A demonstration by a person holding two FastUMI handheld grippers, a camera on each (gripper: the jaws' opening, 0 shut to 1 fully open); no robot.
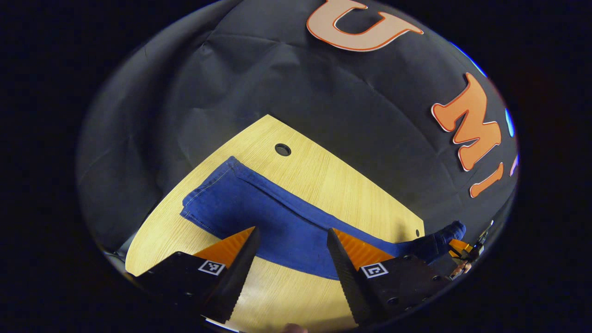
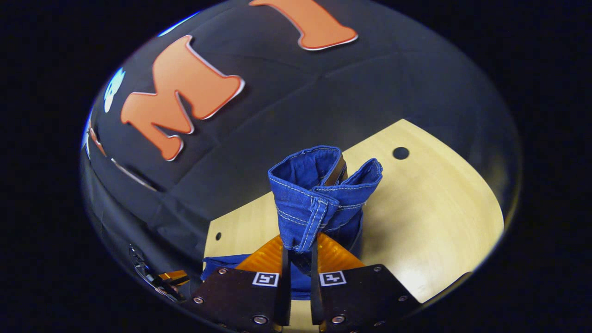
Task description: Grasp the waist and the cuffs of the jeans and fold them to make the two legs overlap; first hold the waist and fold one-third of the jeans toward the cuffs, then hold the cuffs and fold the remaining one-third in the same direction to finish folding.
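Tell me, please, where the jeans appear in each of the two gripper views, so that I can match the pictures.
Left gripper view: the jeans lie flat across the wooden table, just beyond the open left gripper.
Right gripper view: one bunched end of the jeans stands at centre, pinched in the right gripper.
Shared landmark: the round hole in the table.

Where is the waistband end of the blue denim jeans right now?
In the right gripper view, the waistband end of the blue denim jeans stands lifted above the light wooden table, pinched between the right gripper jaws.
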